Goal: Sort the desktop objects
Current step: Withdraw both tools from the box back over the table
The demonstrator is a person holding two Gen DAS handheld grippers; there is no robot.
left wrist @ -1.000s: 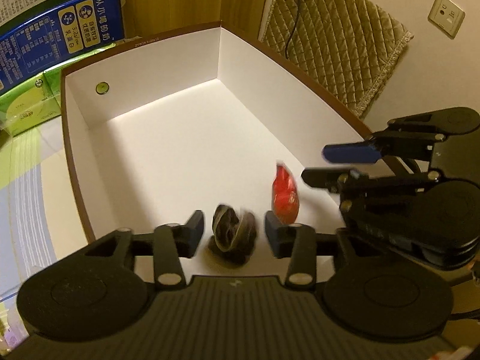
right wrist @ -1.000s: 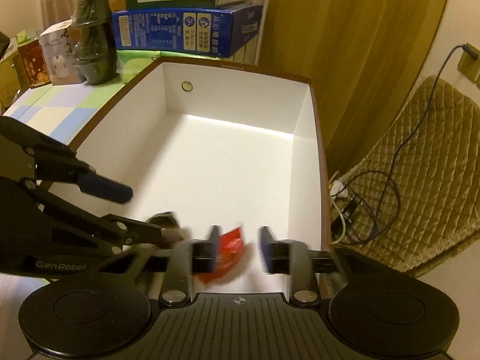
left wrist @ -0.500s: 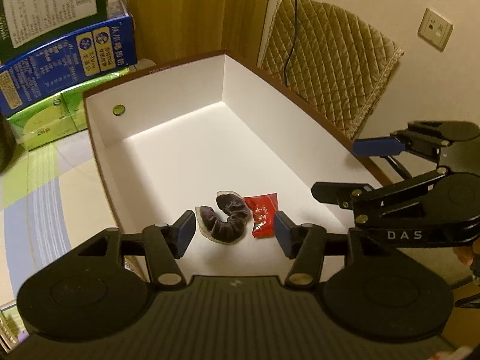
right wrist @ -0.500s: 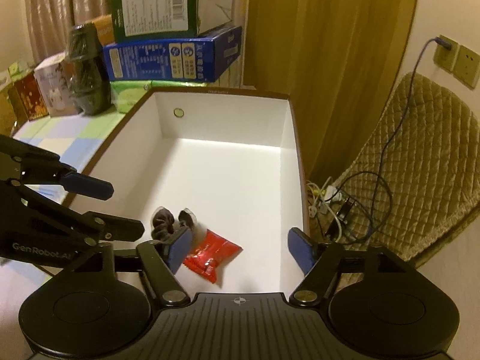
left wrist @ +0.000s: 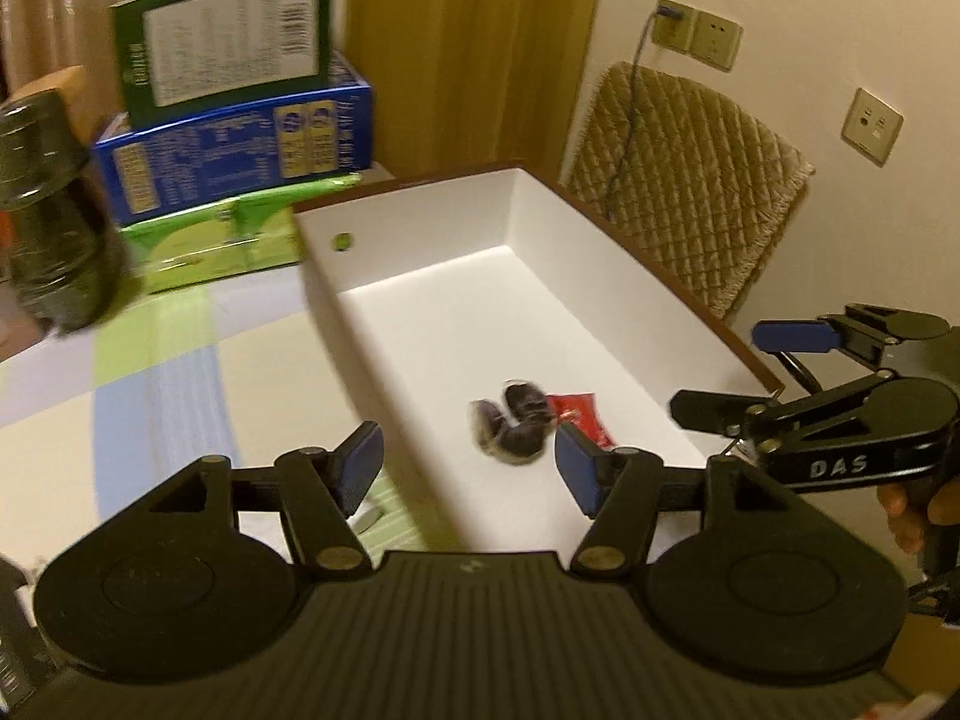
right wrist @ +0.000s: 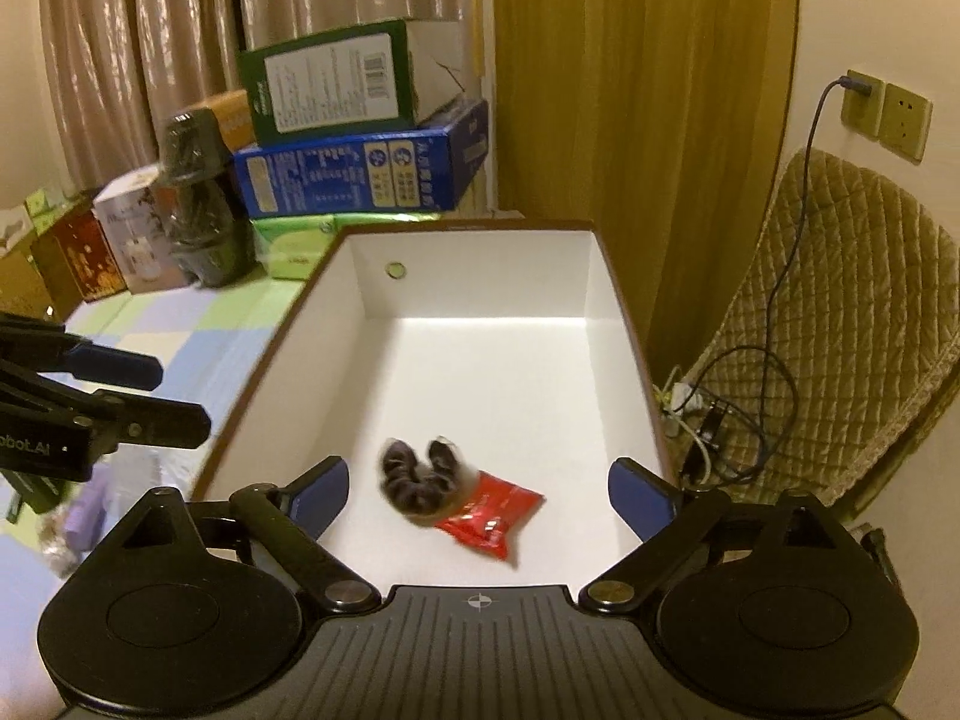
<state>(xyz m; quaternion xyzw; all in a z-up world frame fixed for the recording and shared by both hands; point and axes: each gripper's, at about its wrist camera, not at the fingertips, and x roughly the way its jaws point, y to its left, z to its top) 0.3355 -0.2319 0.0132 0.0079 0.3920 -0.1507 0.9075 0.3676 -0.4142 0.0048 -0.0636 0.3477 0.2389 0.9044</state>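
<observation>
A white box with a brown rim stands on the table. A dark scrunchie and a red snack packet lie touching on its floor near the front. My left gripper is open and empty, above the box's left wall. My right gripper is open and empty above the box's front end; it also shows in the left wrist view. The left gripper's side shows in the right wrist view.
Stacked cartons, green, blue and light green, stand behind the box. A dark wrapped bottle and small boxes stand at the left. A checked tablecloth lies left of the box. A quilted chair and cables are at the right.
Both grippers let go of the scrunchie and the packet, which now lie in the box. Both grippers have opened wide and pulled back and up; the left one has swung left.
</observation>
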